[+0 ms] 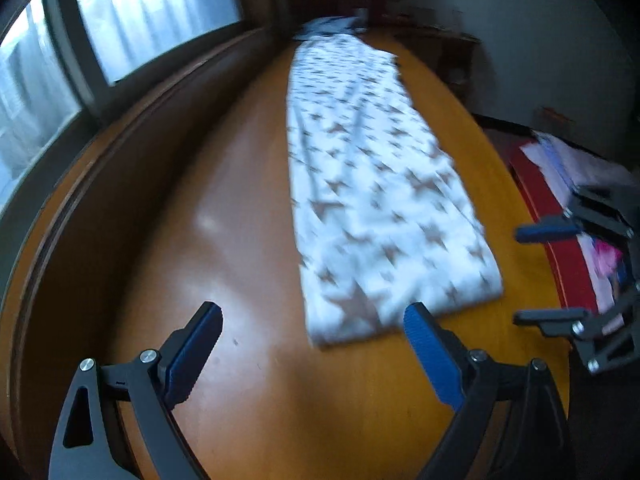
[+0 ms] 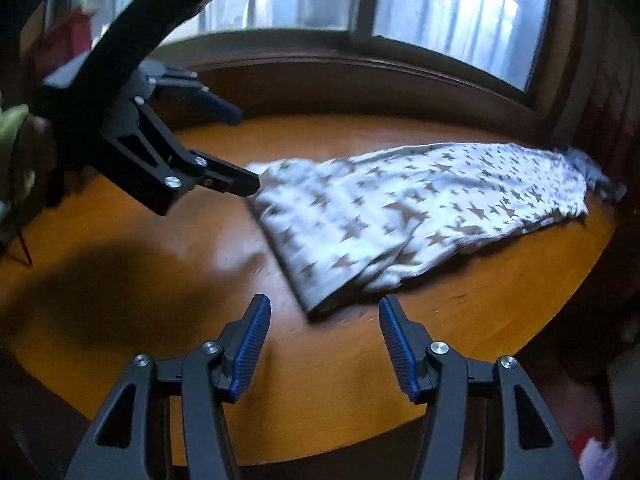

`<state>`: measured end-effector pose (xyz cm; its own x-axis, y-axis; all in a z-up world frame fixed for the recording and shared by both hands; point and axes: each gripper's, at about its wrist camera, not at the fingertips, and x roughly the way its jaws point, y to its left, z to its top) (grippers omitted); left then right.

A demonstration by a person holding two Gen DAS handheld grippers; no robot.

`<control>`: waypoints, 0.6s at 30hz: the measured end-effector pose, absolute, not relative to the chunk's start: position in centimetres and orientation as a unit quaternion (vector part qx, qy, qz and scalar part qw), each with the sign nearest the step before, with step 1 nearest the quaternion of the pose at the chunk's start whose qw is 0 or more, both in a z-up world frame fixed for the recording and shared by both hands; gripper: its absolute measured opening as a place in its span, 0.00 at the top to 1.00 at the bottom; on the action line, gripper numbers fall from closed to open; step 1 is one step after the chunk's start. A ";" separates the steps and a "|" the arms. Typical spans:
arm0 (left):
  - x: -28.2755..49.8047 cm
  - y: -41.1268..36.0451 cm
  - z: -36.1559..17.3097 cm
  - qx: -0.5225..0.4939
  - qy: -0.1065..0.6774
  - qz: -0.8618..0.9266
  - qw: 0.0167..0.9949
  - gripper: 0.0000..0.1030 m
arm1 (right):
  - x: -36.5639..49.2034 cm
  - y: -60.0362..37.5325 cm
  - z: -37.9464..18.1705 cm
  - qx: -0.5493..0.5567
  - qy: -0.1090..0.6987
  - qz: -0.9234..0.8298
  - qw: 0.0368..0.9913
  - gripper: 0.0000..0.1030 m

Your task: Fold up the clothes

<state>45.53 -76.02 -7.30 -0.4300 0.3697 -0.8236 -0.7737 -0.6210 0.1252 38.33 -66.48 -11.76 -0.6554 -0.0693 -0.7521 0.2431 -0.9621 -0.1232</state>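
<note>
The star-print garment (image 2: 420,216) lies on the wooden table (image 2: 160,272) below the window (image 2: 460,12), folded into a long narrow strip. Left gripper (image 1: 312,320) and right gripper (image 2: 325,308) are both spread, grasping nothing, near the strip's end. Crosswise folds appear outstanding.

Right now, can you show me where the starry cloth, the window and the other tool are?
starry cloth (image 2: 420,220), right wrist view, middle of the fabric.
window (image 1: 156,12), left wrist view, bright pane.
right tool (image 1: 524,274), left wrist view, between its fingertips.
</note>
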 end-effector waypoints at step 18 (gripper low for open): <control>45.3 -75.8 -9.5 -0.370 0.243 0.806 0.394 0.11 | 35.0 -68.5 -12.7 0.414 0.087 -0.906 0.012 0.90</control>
